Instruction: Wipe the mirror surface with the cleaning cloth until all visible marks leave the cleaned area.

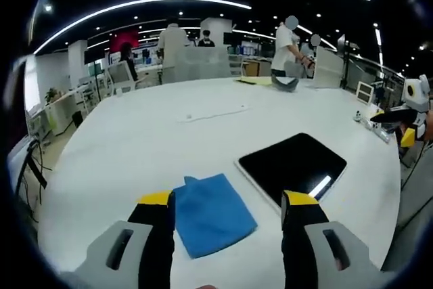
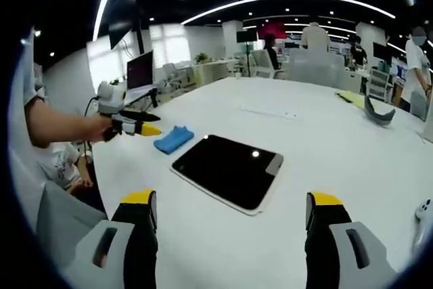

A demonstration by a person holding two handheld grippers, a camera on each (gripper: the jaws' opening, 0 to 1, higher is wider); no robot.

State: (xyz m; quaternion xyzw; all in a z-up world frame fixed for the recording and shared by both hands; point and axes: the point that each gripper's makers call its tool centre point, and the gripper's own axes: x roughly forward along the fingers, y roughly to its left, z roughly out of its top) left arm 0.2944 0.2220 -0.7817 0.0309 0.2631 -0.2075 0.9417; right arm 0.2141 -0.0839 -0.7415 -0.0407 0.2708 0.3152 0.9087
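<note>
The mirror (image 1: 292,164) is a dark glossy rectangle with a pale frame, lying flat on the white table (image 1: 135,140). A ceiling light glints in it. The blue cleaning cloth (image 1: 211,213) lies crumpled to its left, between the wide-apart jaws of my left gripper (image 1: 228,199), which is open and hovers over it. In the right gripper view, the mirror (image 2: 226,170) lies just ahead of my open right gripper (image 2: 231,199), and the cloth (image 2: 173,139) is beyond its far left corner. The left gripper (image 2: 145,123), held by a hand, is beside the cloth. The right gripper (image 1: 396,123) enters at the right edge.
A white cord (image 1: 210,112) lies mid-table. A grey curved object (image 2: 379,112) and a yellow sheet (image 2: 352,97) sit at the far side. People stand by desks behind the table. A person's arm (image 2: 54,126) is at the table's left edge.
</note>
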